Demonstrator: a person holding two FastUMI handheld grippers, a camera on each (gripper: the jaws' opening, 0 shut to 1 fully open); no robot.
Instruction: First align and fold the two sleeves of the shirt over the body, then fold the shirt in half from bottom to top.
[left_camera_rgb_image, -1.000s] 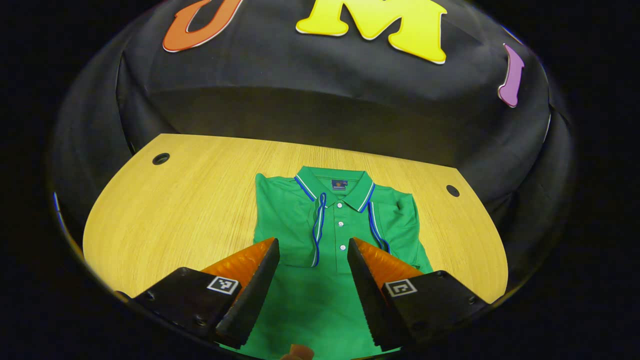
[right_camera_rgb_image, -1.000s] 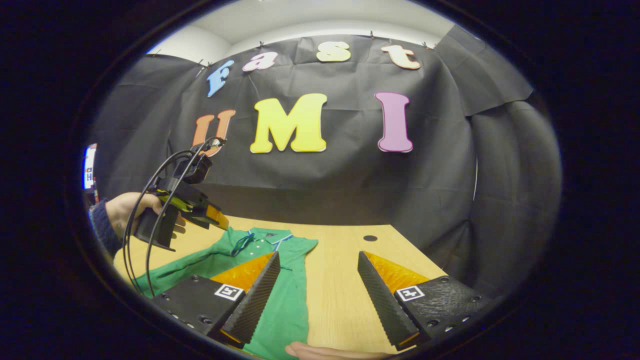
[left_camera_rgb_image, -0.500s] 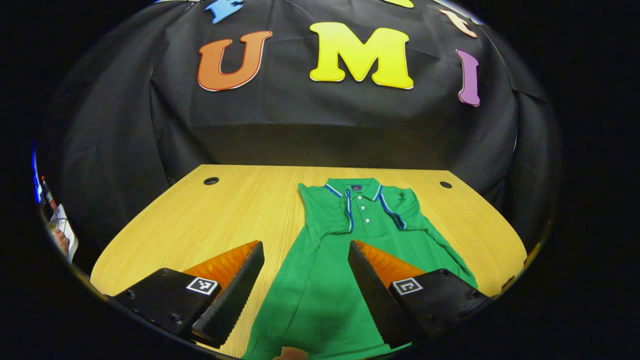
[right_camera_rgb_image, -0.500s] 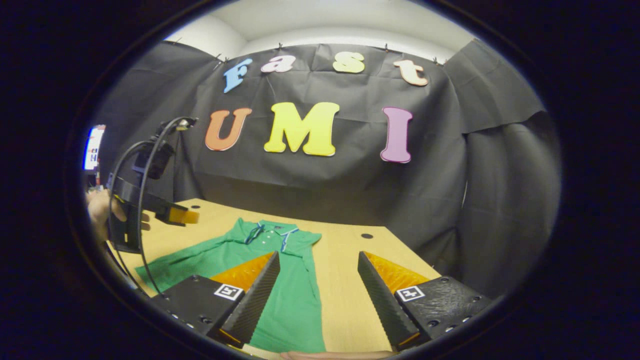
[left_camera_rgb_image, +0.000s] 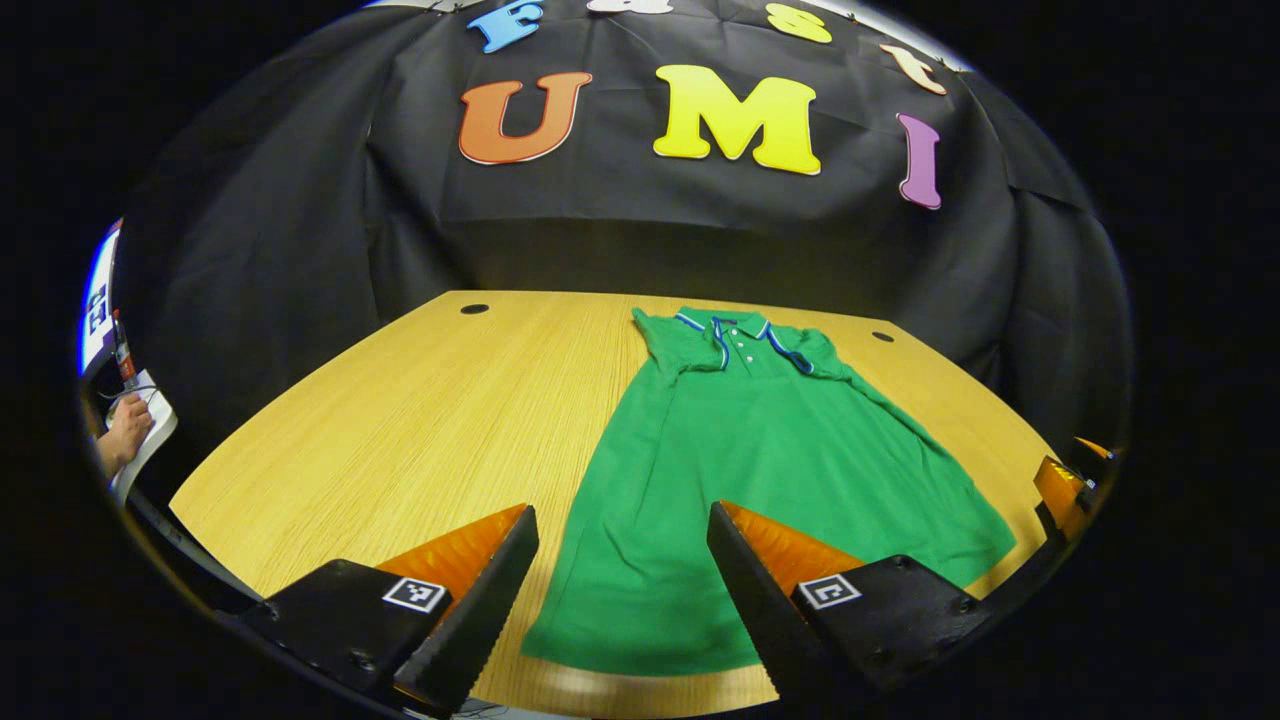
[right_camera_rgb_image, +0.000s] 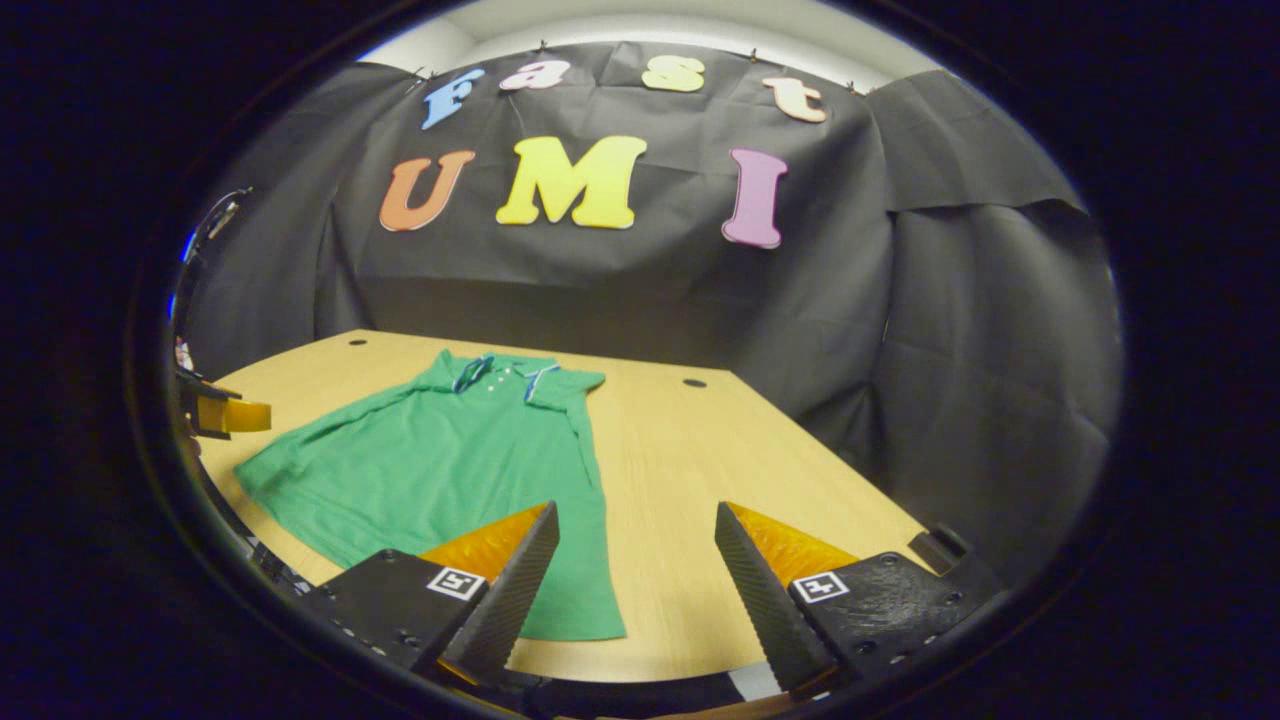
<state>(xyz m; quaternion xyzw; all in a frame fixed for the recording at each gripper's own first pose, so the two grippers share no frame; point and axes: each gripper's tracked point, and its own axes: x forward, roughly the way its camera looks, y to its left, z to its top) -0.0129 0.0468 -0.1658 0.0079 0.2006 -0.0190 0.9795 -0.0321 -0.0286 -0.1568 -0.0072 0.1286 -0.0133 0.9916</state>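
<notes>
A green shirt (left_camera_rgb_image: 760, 470) lies flat on the tabletop (left_camera_rgb_image: 400, 430), collar at 12 o'clock, as the left gripper (left_camera_rgb_image: 620, 600) and right gripper (right_camera_rgb_image: 632, 590) hover released, grasping nothing.

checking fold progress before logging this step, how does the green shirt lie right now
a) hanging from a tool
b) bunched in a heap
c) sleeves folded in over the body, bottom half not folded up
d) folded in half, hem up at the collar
c: the green shirt lies flat at full length on the table, sleeves tucked over the chest, hem near the front edge, and both tools, left tool and right tool, open and apart from it.
</notes>
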